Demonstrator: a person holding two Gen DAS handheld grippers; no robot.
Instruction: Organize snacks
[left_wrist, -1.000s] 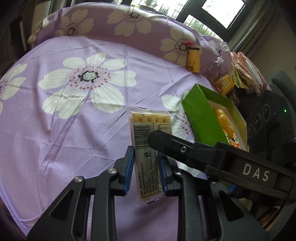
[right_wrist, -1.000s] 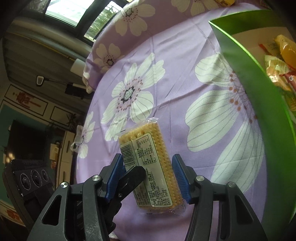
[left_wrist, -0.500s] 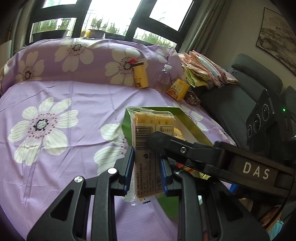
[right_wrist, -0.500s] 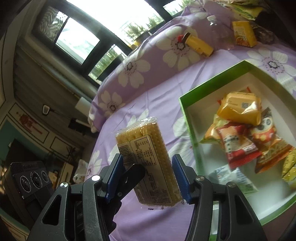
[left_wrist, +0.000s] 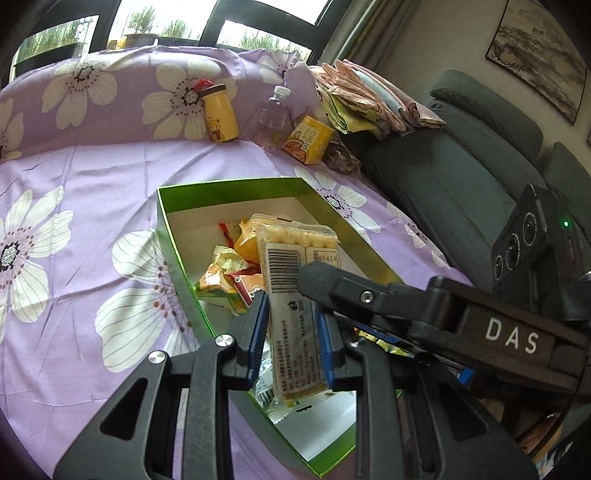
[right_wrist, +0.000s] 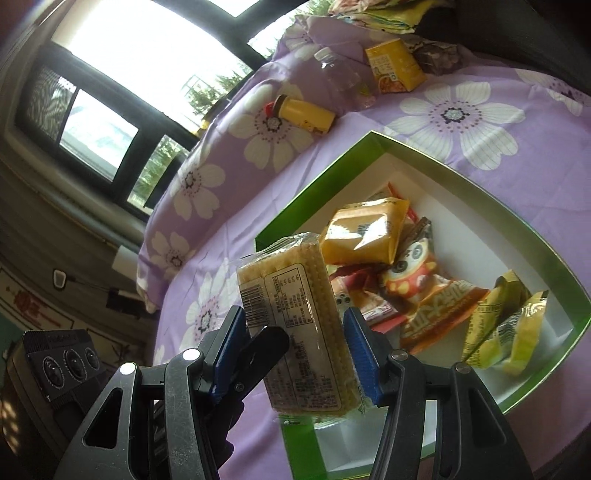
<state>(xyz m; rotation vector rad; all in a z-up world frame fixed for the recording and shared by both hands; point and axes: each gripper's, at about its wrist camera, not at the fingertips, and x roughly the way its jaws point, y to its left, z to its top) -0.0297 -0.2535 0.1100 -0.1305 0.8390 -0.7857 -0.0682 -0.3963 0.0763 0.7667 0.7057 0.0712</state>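
My left gripper (left_wrist: 291, 341) clamps the clear-wrapped yellow cracker pack (left_wrist: 295, 295) above the green cardboard box (left_wrist: 173, 236) for dropping in; right gripper (right_wrist: 295, 347) jaws flank it, grip unclear.

Black hand-held gripper (left_wrist: 291, 339), blue pads (left_wrist: 257, 334)

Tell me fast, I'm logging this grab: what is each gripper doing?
Left gripper: shut on the cracker pack, above the green box.
Right gripper: pads flank the same pack; whether they grip it cannot be told.
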